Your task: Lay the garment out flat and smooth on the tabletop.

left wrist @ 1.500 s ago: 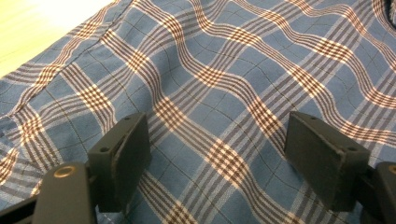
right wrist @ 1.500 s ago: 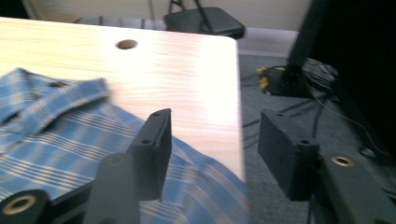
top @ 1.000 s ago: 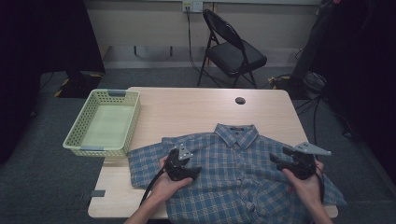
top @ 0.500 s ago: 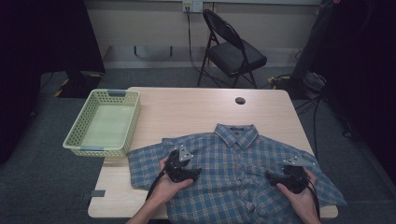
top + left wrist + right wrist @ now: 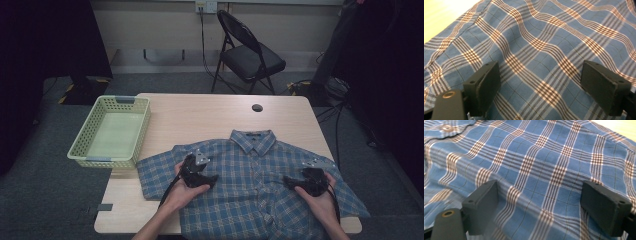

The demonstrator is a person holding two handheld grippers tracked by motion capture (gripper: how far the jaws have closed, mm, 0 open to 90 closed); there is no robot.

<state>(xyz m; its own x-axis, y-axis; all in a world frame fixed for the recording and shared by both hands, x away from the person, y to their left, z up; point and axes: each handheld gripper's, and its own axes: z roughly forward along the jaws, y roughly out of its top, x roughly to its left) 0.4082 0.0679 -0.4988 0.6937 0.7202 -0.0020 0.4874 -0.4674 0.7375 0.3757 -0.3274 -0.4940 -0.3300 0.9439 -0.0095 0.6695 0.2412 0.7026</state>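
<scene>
A blue plaid short-sleeved shirt [image 5: 252,185] lies flat on the wooden table [image 5: 200,117], collar toward the far side, buttons up. My left gripper [image 5: 212,180] rests over the shirt's left chest, its jaws wide apart over the plaid cloth [image 5: 541,50] with nothing between them. My right gripper [image 5: 287,181] hovers low over the shirt's right side near the sleeve, also open, cloth [image 5: 544,165] spread beneath it. A button [image 5: 447,127] shows at the far left of the right gripper view.
A pale green plastic basket [image 5: 111,131] stands empty on the table's left edge. A small black round object [image 5: 257,107] lies near the far edge. A black folding chair [image 5: 247,52] stands behind the table. Cables trail on the floor at right.
My right gripper has dropped and moved inward onto the shirt's right side. The left gripper has barely shifted.
</scene>
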